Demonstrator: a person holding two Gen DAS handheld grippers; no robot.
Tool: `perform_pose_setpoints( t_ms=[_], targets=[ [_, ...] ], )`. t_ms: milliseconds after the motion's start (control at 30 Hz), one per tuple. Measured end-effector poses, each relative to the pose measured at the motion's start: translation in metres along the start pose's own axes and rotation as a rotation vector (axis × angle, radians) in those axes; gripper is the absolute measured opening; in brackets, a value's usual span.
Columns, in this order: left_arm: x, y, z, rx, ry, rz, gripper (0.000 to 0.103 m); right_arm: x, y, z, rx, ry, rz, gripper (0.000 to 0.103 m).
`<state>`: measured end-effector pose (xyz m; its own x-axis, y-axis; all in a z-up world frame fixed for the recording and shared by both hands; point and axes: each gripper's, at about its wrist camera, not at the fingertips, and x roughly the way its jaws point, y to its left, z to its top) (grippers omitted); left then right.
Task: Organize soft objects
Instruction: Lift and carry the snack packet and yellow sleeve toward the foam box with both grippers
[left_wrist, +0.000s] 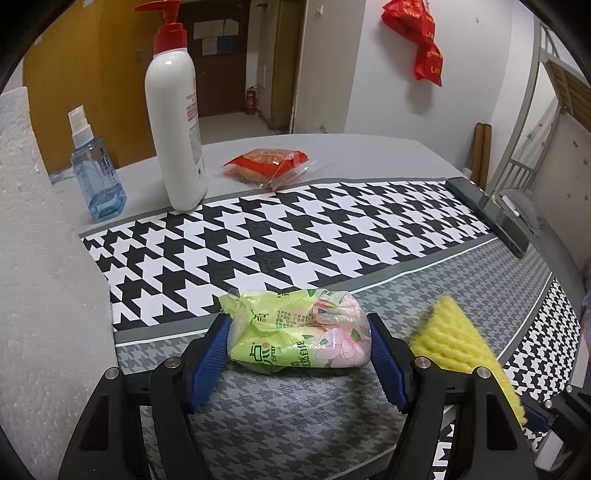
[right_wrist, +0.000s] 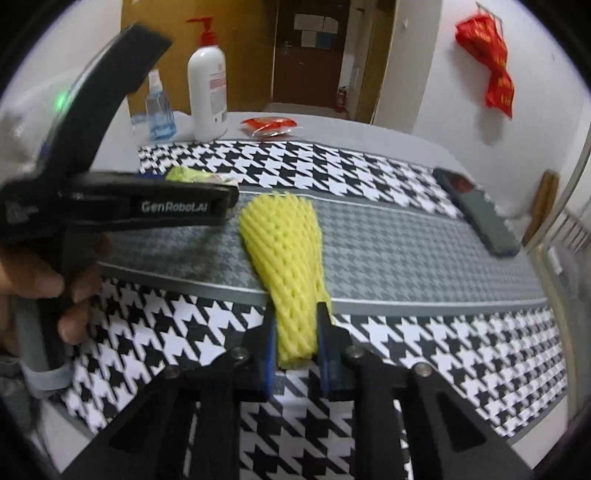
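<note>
A foam block (left_wrist: 33, 229) stands at the far left edge of the table (left_wrist: 369, 151). Next along the back are a blue spray bottle (left_wrist: 96, 173) and a tall white pump bottle (left_wrist: 175, 125), both upright, then a red snack packet (left_wrist: 267, 164) lying flat. A houndstooth mat (left_wrist: 280, 229) covers the table in front of them.

The left gripper (left_wrist: 299, 334) is closed on a green tissue pack (left_wrist: 295, 332): both blue pads press its ends. The pack sits on the grey band of the mat.

Just right of it lies a yellow foam net (right_wrist: 288, 258), stretched across the grey band. The right gripper (right_wrist: 296, 332) pinches its near end, pads tight against both sides.

A dark flat case (right_wrist: 476, 214) rests at the mat's far right. A red bag (right_wrist: 487, 62) hangs on the wall.
</note>
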<state>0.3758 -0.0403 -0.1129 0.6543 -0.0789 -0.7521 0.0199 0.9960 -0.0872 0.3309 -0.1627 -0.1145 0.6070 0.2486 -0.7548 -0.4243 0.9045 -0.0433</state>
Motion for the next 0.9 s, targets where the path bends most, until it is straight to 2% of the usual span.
perform_pose_setpoints(
  t_ms=[233,433,900],
  targets=[
    [-0.003,0.0,-0.001,0.008,-0.01,-0.021,0.072,-0.019,-0.01,-0.012,0.058,-0.014,-0.008,0.021],
    [-0.014,-0.006,-0.002,0.022,-0.031,-0.064,0.071,-0.046,-0.014,-0.019,0.104,-0.061,-0.025,0.021],
    [-0.064,-0.034,-0.014,0.122,-0.203,-0.094,0.071,-0.077,-0.027,-0.037,0.195,-0.096,-0.051,0.022]
  ],
)
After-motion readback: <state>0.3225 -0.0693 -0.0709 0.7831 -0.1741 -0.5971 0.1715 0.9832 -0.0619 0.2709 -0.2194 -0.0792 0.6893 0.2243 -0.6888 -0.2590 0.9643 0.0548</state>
